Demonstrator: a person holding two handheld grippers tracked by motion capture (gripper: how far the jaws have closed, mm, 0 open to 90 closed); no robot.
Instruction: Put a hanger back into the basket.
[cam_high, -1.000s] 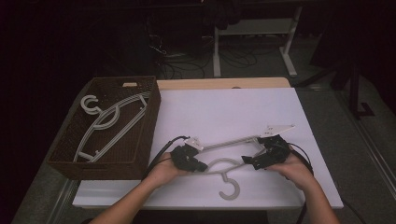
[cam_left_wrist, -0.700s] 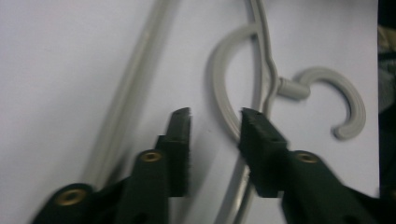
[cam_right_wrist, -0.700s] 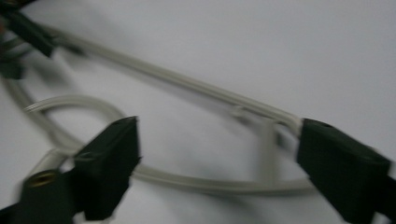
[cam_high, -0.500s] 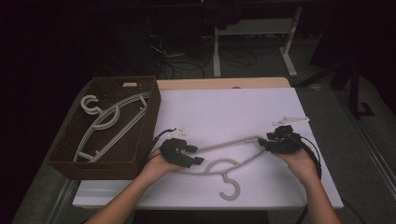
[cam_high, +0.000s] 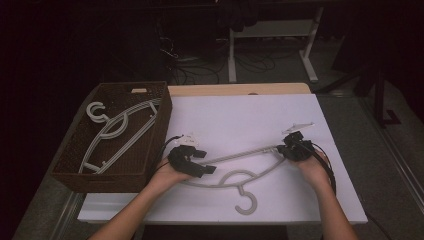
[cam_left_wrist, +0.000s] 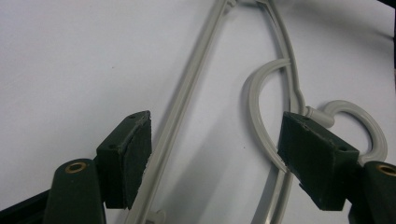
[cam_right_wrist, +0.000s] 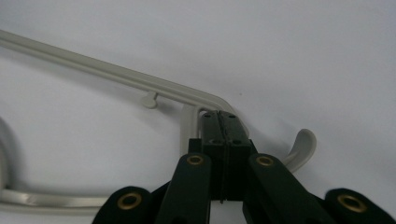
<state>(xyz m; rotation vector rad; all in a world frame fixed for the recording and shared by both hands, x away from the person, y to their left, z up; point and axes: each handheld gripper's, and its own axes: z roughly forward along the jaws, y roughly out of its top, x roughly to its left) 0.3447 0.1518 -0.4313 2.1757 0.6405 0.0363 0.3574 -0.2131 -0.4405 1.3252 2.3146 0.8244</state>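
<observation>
A grey plastic hanger (cam_high: 240, 156) lies flat on the white table top (cam_high: 240, 115), its hook (cam_high: 246, 204) towards the front edge. My left gripper (cam_high: 205, 161) sits at the hanger's left half. Its jaws have just been opening and now stand open (cam_left_wrist: 217, 135) astride the hanger's straight bar (cam_left_wrist: 187, 93) and curved shoulder, with neither pad pressing on it. My right gripper (cam_high: 287, 150) is at the hanger's right end. Its pads (cam_right_wrist: 219, 116) are shut on the bent corner of the hanger (cam_right_wrist: 93, 65), beside a small peg and an end tab.
A dark wicker basket (cam_high: 100, 182) stands at the table's left edge with grey hangers (cam_high: 115, 130) lying inside. A person's forearms come in from the bottom. Table legs and cables stand in the dark behind the table.
The right gripper slid outward to the hanger's right end and closed there. The left gripper's jaws opened off the hanger and that hand shifted a little to the left.
</observation>
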